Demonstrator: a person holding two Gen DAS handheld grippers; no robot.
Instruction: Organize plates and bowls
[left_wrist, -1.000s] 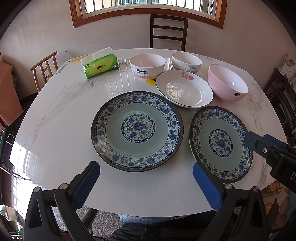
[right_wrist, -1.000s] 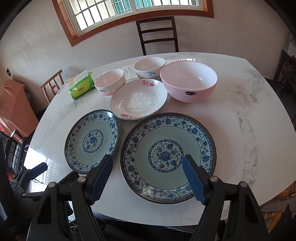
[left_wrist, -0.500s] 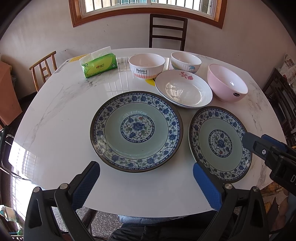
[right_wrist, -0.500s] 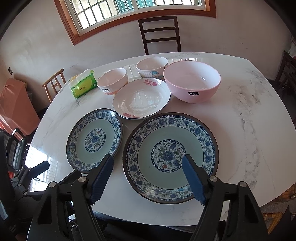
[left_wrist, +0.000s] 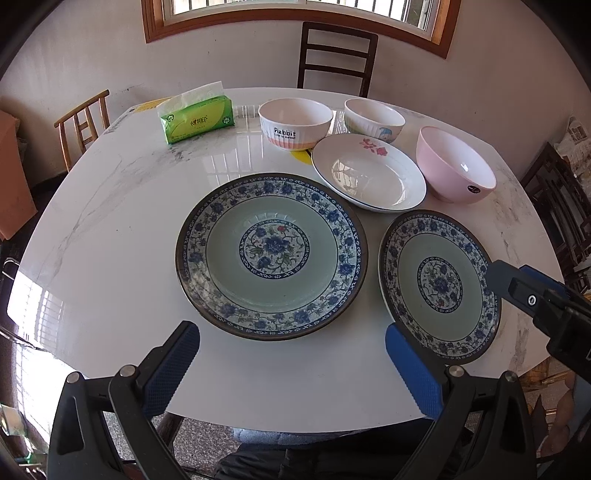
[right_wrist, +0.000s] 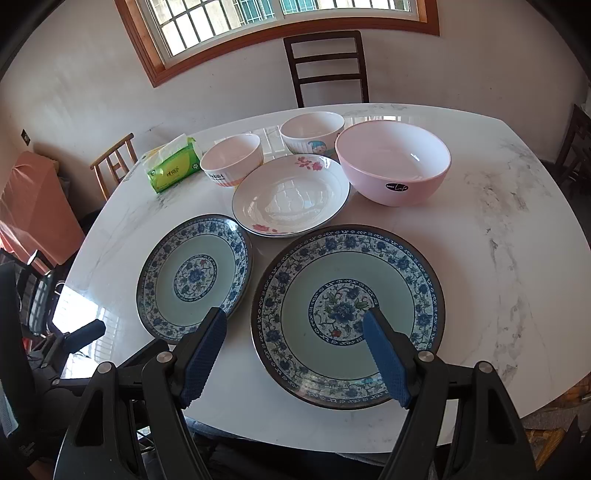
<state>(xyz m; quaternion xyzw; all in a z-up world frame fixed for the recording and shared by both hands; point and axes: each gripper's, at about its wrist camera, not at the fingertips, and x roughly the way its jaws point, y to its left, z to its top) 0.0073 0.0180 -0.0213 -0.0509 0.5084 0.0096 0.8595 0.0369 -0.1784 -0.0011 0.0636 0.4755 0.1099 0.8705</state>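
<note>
Hovering with jaws spread wide and empty over the near table (left_wrist: 110, 206) edge, the left gripper (left_wrist: 291, 354) and right gripper (right_wrist: 295, 350) have lifted nothing, the two blue-patterned plates (right_wrist: 347, 314), white floral plate (right_wrist: 291, 195) and three bowls (right_wrist: 393, 162) lying unstacked; next, a rim must be straddled.
</note>
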